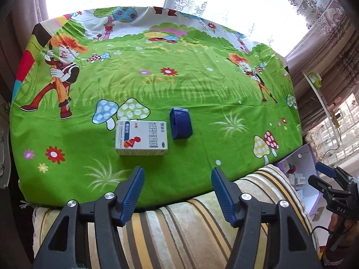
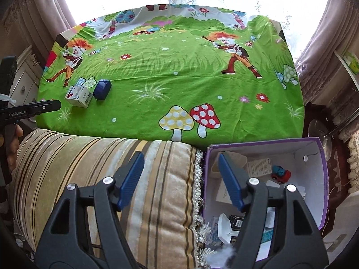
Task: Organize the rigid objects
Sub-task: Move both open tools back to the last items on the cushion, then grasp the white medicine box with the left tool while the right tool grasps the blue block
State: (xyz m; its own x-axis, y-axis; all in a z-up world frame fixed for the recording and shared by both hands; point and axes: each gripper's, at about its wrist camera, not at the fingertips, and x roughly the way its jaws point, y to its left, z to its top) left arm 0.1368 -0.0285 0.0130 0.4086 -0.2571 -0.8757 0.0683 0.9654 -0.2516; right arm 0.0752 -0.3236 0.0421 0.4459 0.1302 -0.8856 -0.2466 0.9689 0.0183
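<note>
A white medicine box [image 1: 141,137] lies flat on the green cartoon tablecloth [image 1: 190,85], with a small dark blue box [image 1: 180,123] just to its right. My left gripper [image 1: 177,171] hangs open over the table's near edge, a little short of both boxes, with nothing between its fingers. My right gripper [image 2: 181,155] is open and empty too. It straddles the left wall of a purple storage box [image 2: 314,148], which holds a red and blue toy car [image 2: 280,173] and several cartons. In the right wrist view the two boxes [image 2: 78,96] [image 2: 102,89] sit far off at the left.
A striped cushion [image 2: 112,168] runs along the table's near edge below both grippers. Curtains and a bright window stand behind the table. A cabinet [image 2: 24,83] is at the left and a shelf [image 1: 318,94] at the right.
</note>
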